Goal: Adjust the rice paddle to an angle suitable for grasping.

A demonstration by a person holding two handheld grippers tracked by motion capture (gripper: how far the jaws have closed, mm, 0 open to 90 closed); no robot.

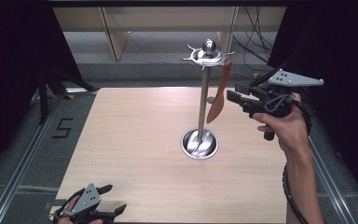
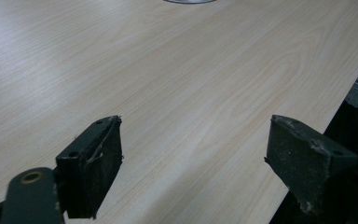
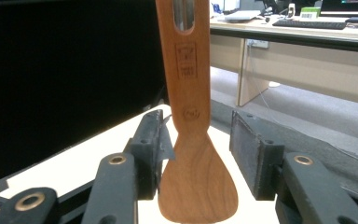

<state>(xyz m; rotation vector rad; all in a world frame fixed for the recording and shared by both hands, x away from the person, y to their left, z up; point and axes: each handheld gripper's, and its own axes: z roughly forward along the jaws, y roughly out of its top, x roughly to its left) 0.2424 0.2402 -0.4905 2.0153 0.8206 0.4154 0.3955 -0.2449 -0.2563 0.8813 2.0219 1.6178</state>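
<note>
A wooden spatula (image 1: pixel 216 100) hangs blade down from a hook on the crown (image 1: pixel 208 55) of a tall metal stand (image 1: pixel 204 105). The stand's round base (image 1: pixel 199 143) sits mid-table. My right gripper (image 1: pixel 230 93), held level in a hand at the right, has its jaws on either side of the spatula. In the right gripper view the spatula (image 3: pixel 193 149) hangs between the pads of the right gripper (image 3: pixel 196 116); the left pad is close to it and the right pad stands clear. My left gripper (image 1: pixel 116 198) rests open at the table's front left corner, and the left gripper (image 2: pixel 196 123) has nothing between its jaws.
The light wooden table (image 1: pixel 135 140) is bare around the stand. Metal rails (image 1: pixel 25 154) run along both sides, and a "5" mark (image 1: pixel 63 128) lies on the floor at the left. Dark curtains flank the table; desk legs and cables (image 1: pixel 251 44) stand behind it.
</note>
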